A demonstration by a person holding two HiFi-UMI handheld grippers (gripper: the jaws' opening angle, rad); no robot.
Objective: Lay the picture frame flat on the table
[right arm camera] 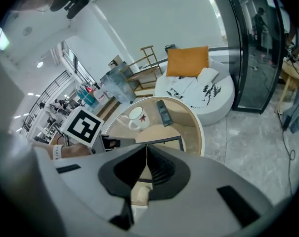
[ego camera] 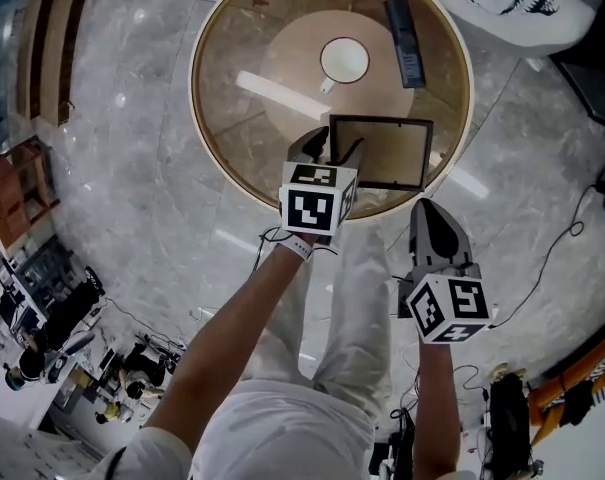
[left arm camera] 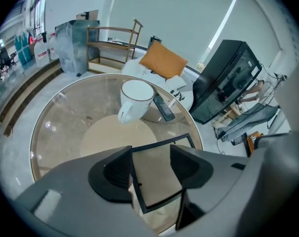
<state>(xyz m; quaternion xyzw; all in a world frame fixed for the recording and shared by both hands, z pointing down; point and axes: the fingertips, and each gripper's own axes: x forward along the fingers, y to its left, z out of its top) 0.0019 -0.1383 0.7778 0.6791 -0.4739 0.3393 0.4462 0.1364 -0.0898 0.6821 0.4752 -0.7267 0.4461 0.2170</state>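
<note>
Now the left claw (left arm camera: 150, 153) hovers released, jaws apart, above the black-rimmed rectangular picture frame (ego camera: 387, 153), which lies flat near the edge of the round glass worktop (ego camera: 232, 58). The right claw (right arm camera: 146, 152) is clenched and empty, off the worktop's edge.

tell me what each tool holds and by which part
Nothing is held. The left tool is open above the picture frame lying flat on the table; the right tool is shut, empty.

Left gripper (ego camera: 334, 150) points steeply down with fingers (left arm camera: 112, 174) apart; right gripper (ego camera: 430, 208) has its fingers together.
</note>
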